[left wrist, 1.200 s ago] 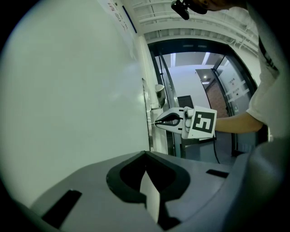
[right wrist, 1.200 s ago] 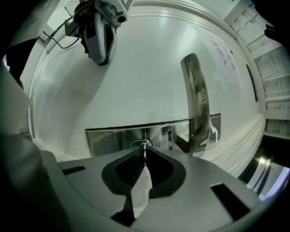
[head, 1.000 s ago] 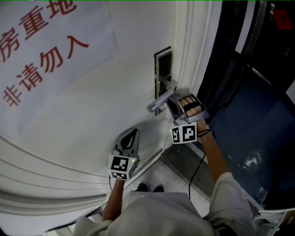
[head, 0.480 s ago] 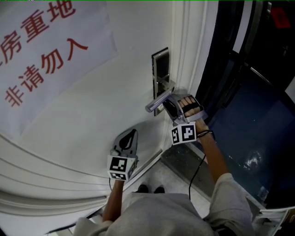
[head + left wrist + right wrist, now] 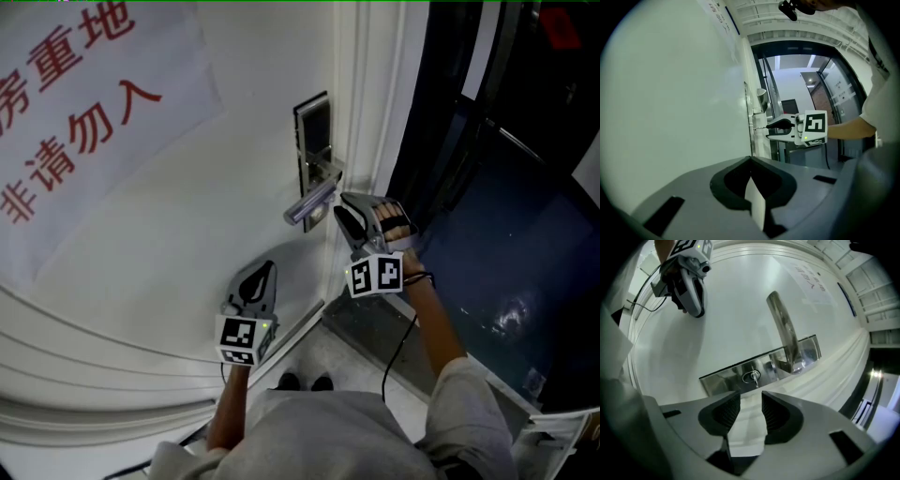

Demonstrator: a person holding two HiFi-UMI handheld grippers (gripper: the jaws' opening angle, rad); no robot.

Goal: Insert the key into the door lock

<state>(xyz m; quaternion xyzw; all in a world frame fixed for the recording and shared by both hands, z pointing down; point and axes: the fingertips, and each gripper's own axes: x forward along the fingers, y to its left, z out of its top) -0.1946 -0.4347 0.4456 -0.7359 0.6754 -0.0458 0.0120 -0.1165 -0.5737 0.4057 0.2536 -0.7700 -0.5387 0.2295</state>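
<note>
Right gripper, jaws just opened and empty, faces the key at twelve o'clock, seated in the door lock. Small, stiff, slick metal, it likely wants pinching by its head. Left gripper hangs closed on nothing.

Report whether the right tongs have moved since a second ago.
Yes: the right tongs backed away from the lock plate, jaws just opened, nothing between them.
</note>
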